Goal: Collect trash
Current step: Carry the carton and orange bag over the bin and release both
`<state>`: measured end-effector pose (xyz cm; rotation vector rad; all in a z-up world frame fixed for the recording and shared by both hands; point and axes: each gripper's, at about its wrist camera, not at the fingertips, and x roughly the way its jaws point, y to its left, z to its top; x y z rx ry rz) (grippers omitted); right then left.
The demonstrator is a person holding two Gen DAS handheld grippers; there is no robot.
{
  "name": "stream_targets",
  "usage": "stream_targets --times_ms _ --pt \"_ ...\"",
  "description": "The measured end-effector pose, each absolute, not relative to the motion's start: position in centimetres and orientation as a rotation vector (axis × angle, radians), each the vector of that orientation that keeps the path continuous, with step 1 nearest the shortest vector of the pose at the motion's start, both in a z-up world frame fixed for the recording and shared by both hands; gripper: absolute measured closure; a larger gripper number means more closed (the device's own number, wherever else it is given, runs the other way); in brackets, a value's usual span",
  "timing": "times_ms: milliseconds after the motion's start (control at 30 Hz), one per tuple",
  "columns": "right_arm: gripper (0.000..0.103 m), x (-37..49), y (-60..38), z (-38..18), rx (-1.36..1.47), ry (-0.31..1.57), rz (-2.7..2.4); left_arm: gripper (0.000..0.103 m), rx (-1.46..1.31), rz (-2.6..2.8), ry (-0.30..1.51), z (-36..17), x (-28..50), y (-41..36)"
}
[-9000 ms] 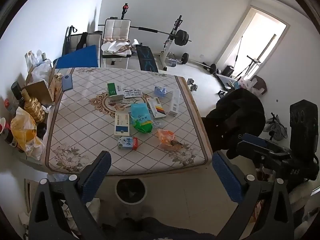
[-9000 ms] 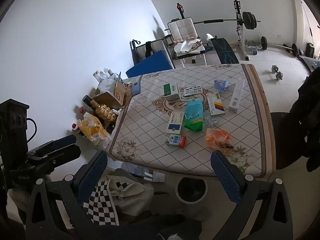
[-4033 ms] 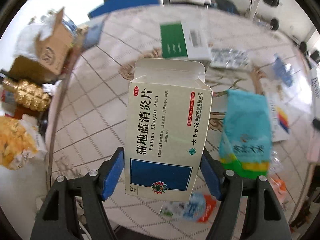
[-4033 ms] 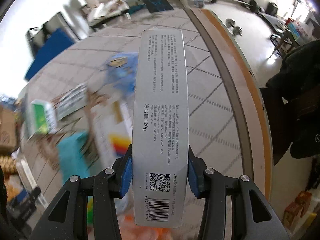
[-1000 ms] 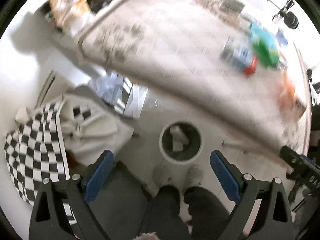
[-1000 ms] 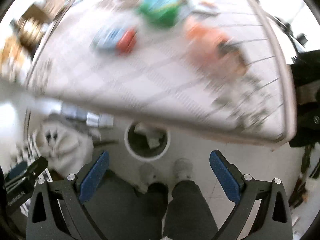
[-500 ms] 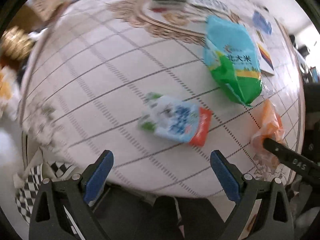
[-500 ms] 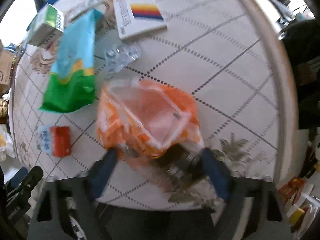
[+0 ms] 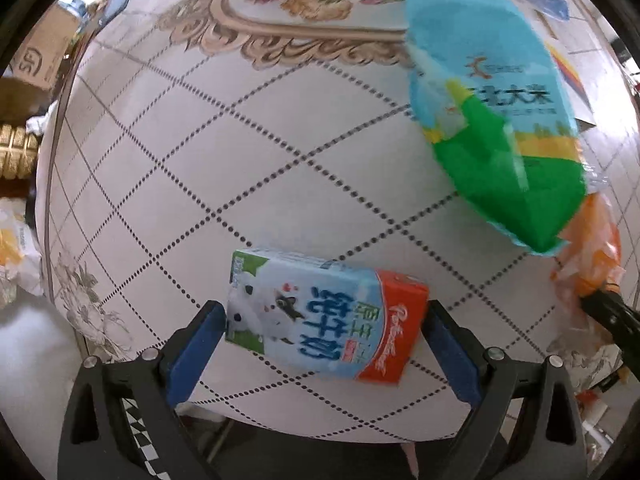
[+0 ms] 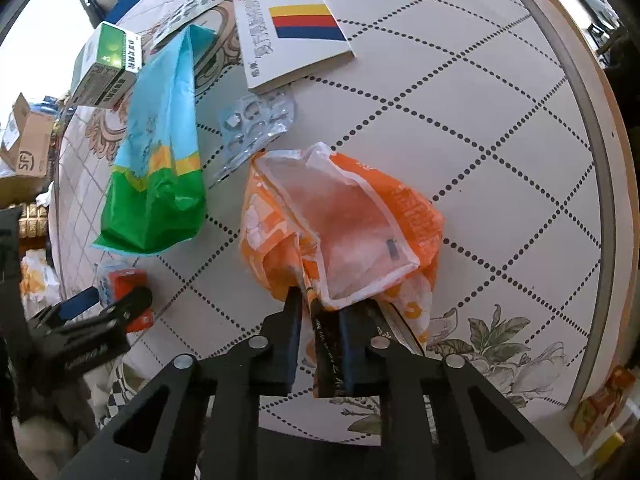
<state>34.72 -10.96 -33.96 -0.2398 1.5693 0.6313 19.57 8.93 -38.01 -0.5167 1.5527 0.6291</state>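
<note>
Near the front edge of the table point(image 9: 132, 216), both tools have come back from the floor bin to fresh targets. Half a second ago the left gripper point(image 9: 324, 340) hung wide open above the milk carton point(image 9: 325, 316); now its 2 blue pads flank the carton's ends, touching or nearly so, jaws still apart and not yet squeezing. The right gripper point(image 10: 320, 320), blurred and open then, has now clamped on the lower edge of the orange snack bag point(image 10: 340, 232), jaws nearly together with a dark strip of wrapper pinched between them. I judge 2 more pieces are about to leave the table: the bag is secured, the carton needs the left jaws to close.

Left on the table toward its middle are the blue-green rice bag point(image 10: 156, 160), an empty blister pack point(image 10: 256, 120), a striped flat box point(image 10: 292, 28) and a green box point(image 10: 108, 64). The bin is out of view. The carton's far side is hidden, and the bag's contents cannot be made out.
</note>
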Motion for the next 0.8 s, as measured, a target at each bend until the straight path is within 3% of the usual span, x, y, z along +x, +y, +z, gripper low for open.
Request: stream_targets --times_ms 467,800 --pt "0.093 30.2 -14.0 -31.8 -0.230 1.472 0.625 0.008 -0.506 0.655 1.382 -37.9 18.1 8.7" --pt "0.093 18.3 -18.2 -29.8 -0.262 1.474 0.734 0.008 -0.551 0.687 1.247 -32.1 6.9 1.7"
